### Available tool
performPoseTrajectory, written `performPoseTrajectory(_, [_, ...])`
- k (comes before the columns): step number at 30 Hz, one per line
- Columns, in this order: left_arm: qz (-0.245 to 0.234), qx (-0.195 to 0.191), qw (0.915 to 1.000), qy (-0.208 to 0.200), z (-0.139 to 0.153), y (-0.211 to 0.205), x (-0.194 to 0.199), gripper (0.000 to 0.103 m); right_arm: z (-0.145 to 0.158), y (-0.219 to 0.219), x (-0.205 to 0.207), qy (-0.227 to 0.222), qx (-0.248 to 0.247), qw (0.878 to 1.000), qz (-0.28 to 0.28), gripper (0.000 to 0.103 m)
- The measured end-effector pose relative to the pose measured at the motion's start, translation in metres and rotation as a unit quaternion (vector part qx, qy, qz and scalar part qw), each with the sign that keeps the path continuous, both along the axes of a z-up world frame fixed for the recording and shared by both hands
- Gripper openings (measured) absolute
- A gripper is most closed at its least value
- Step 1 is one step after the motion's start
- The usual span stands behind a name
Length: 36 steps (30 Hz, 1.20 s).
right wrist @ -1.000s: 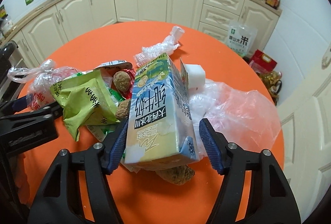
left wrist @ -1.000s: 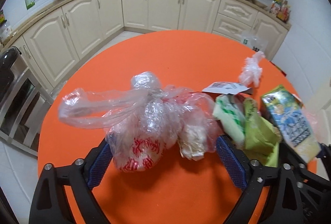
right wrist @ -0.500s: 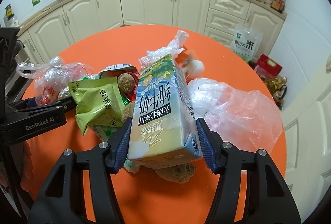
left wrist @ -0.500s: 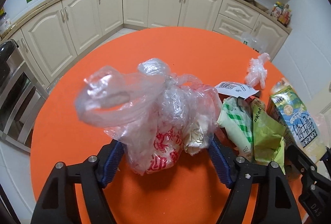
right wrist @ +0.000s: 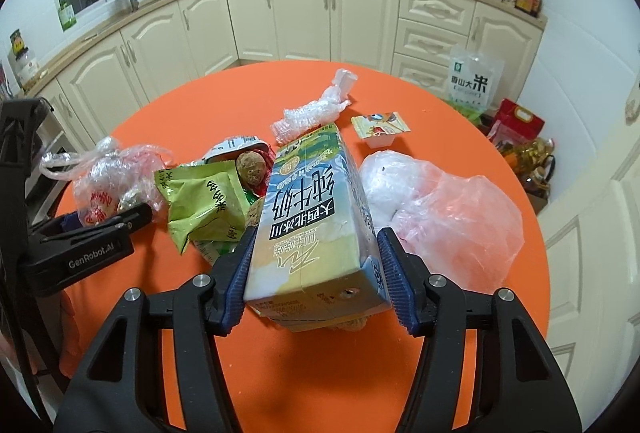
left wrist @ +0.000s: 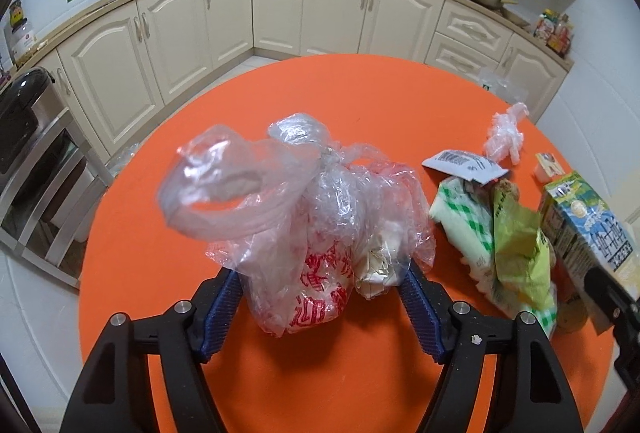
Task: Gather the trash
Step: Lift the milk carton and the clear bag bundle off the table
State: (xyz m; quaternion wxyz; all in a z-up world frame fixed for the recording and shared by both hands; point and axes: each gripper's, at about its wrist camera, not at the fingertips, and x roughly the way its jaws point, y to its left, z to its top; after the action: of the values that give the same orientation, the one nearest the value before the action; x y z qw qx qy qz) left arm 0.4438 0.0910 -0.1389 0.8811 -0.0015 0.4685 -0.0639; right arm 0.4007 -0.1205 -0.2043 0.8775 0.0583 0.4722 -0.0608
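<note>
Right wrist view: right hand-held gripper (right wrist: 312,273) clamps the milk carton (right wrist: 316,225) between its pads.

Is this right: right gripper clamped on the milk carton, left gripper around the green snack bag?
Not quite. The right gripper is clamped on the milk carton, but the left gripper is around the knotted clear plastic bag, not the green snack bag; the left wrist view shows it.

Your left gripper (left wrist: 322,299) points steeply down, blue pads pressed on both sides of the tied bag (left wrist: 320,229). Your right gripper (right wrist: 314,273) points down at the same tilt, pads clamped flat on the two sides of the carton (right wrist: 314,225).
</note>
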Motion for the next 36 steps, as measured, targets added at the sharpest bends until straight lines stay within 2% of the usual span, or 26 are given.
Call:
performPoseTrajectory(1, [0.0,-0.001,1.0,0.0,0.001,0.001,-0.003,0.07,0.002,0.0,-0.002,-0.001,-0.003,1.0,-0.001,0.056])
performPoseTrajectory(3, [-0.001,-0.006,1.0,-0.001,0.0,0.01,-0.034,0.07,0.004,0.001,-0.006,-0.002,-0.007,1.0,-0.002,0.056])
performPoseTrajectory(7, [-0.021,-0.034,0.9992,0.002,0.011,0.029,-0.065,0.073,0.008,0.008,-0.016,-0.003,-0.011,1.0,0.004,0.056])
performPoseTrajectory(11, [-0.039,-0.046,0.9981,0.007,0.016,0.037,-0.082,0.078,0.008,0.017,-0.027,-0.004,-0.012,1.0,0.008,0.056])
performPoseTrajectory(15, [-0.047,-0.038,0.9978,0.026,0.011,0.041,-0.09,0.078,0.005,0.019,-0.037,0.001,-0.007,1.0,0.004,0.056])
performPoseTrajectory(19, [-0.054,-0.051,0.9967,0.032,0.015,0.047,-0.094,0.078,0.002,0.017,-0.044,0.008,-0.002,1.0,-0.001,0.054])
performPoseTrajectory(24, [-0.044,-0.076,0.9961,-0.006,0.038,0.071,-0.112,0.08,-0.002,0.013,-0.049,0.018,0.003,1.0,-0.001,0.05])
performPoseTrajectory(26, [-0.033,-0.074,0.9964,-0.025,0.041,0.078,-0.115,0.086,-0.003,0.012,-0.049,0.018,0.012,1.0,-0.003,0.05])
performPoseTrajectory(29, [-0.016,-0.056,0.9982,-0.014,0.032,0.082,-0.113,0.084,-0.003,0.011,-0.049,0.018,0.014,1.0,-0.003,0.05])
performPoseTrajectory(33, [-0.026,-0.075,0.9968,0.01,0.013,0.086,-0.109,0.085,-0.006,0.013,-0.049,0.024,0.011,1.0,-0.001,0.049])
performPoseTrajectory(34, [-0.026,-0.1,0.9946,0.008,0.011,0.09,-0.109,0.082,-0.007,0.013,-0.048,0.025,0.011,1.0,-0.003,0.049])
performPoseTrajectory(35, [-0.018,-0.122,0.9924,0.008,0.012,0.099,-0.107,0.074,-0.008,0.012,-0.048,0.026,0.013,1.0,-0.004,0.049])
performPoseTrajectory(36, [-0.013,-0.127,0.9918,0.003,0.013,0.103,-0.107,0.062,-0.009,0.012,-0.047,0.027,0.014,1.0,-0.007,0.049])
